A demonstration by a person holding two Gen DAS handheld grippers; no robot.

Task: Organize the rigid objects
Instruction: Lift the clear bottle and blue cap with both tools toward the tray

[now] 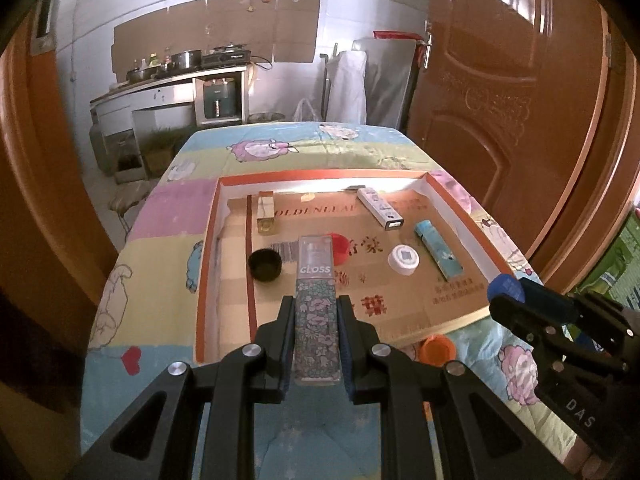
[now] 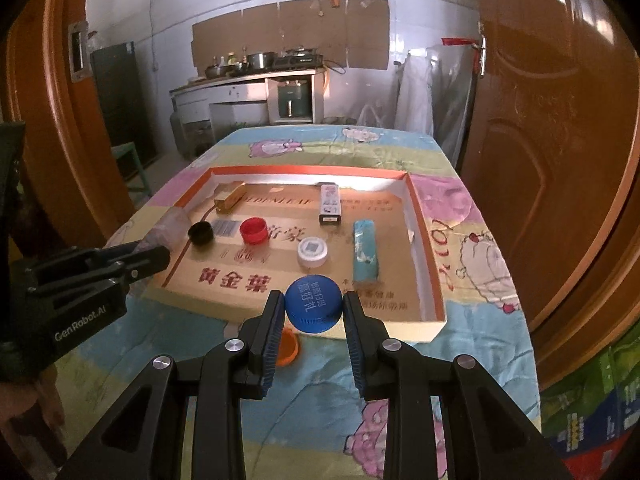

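Left gripper is clamped on a floral lip-gloss box, held above the near edge of the shallow cardboard tray. Right gripper grips a blue bottle cap over the tray's near rim. Inside the tray lie a black cap, red cap, white cap and teal box. An orange cap sits outside on the patterned cloth.
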